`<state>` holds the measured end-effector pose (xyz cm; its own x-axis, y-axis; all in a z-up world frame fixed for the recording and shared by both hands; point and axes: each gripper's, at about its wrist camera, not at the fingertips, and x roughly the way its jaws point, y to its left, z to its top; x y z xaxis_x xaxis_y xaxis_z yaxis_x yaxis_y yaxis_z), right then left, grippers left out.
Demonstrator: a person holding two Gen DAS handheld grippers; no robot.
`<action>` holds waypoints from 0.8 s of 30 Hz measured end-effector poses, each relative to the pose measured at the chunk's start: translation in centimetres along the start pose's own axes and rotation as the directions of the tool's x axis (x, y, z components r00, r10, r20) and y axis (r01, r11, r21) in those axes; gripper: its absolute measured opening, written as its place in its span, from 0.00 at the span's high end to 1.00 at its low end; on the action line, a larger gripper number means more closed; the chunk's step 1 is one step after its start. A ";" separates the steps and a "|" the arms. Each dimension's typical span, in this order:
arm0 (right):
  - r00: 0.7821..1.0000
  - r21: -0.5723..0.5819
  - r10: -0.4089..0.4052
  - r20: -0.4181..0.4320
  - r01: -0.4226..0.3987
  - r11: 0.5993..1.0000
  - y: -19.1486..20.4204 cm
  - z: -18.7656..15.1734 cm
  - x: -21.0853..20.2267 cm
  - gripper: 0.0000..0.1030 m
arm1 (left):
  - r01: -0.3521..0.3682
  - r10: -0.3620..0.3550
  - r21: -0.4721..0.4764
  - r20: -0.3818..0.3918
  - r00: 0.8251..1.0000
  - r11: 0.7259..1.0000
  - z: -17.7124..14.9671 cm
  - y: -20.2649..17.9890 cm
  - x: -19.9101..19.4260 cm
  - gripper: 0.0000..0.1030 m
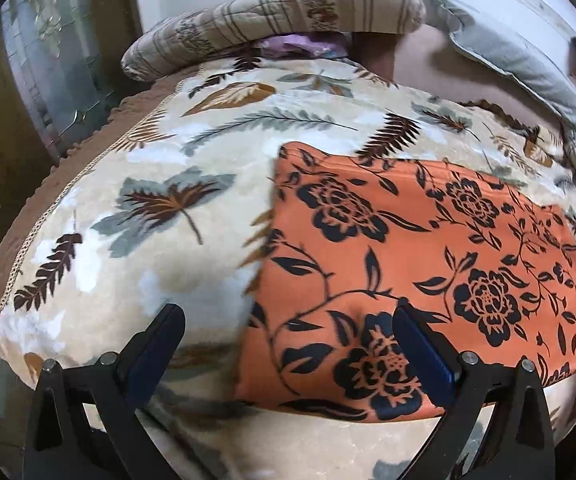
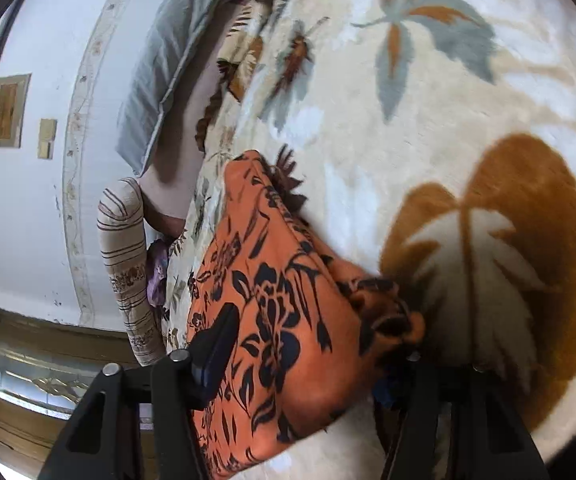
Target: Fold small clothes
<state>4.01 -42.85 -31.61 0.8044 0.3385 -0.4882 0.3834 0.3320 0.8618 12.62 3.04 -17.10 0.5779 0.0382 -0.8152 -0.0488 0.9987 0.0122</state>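
Note:
An orange garment with black flowers (image 1: 427,248) lies spread flat on a cream leaf-print blanket (image 1: 148,200). My left gripper (image 1: 288,316) is open and hovers over the garment's near left edge; its right finger is above the cloth, its left finger above the blanket. In the right wrist view the same garment (image 2: 280,304) is bunched and lies between the wide-apart fingers of my right gripper (image 2: 319,328). The right finger is mostly hidden by a fold of the cloth. The view is rolled sideways.
A striped beige quilt roll (image 1: 272,12) and a grey pillow (image 1: 507,52) lie at the far end of the bed. A purple cloth (image 1: 299,46) peeks from under the quilt. A white wall (image 2: 28,208) and a window (image 2: 36,384) stand beyond the bed.

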 end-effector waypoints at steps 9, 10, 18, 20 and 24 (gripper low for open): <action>0.997 -0.045 -0.073 0.000 0.073 0.996 0.3 -0.5 0.8 0.76 | -0.065 0.071 0.061 -0.101 0.992 0.996 -0.1 0.9 2.5 0.00; 0.998 -0.040 -0.066 0.000 0.066 0.997 0.1 -0.4 0.7 0.76 | -0.078 0.090 0.099 -0.122 0.989 0.992 -0.4 0.3 3.4 0.00; 0.996 -0.133 -0.092 0.015 0.093 0.987 3.1 -0.7 -0.5 0.79 | -0.050 0.056 0.102 -0.051 0.997 0.994 0.5 0.3 1.8 0.00; 0.996 -0.190 -0.079 0.031 0.083 0.978 5.5 -1.0 -1.1 0.80 | -0.059 0.062 0.082 -0.034 0.997 0.995 1.2 1.4 0.9 0.00; 0.999 -0.325 -0.034 0.038 0.045 0.945 11.3 -2.4 -1.7 0.81 | -0.064 0.064 0.001 -0.026 0.998 0.998 2.5 4.5 -0.1 0.00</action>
<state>5.91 -37.54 -21.42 0.8074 0.2936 -0.5118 0.2507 0.6146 0.7480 14.42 7.60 -15.50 0.5519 0.1015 -0.8277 -0.0849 0.9942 0.0653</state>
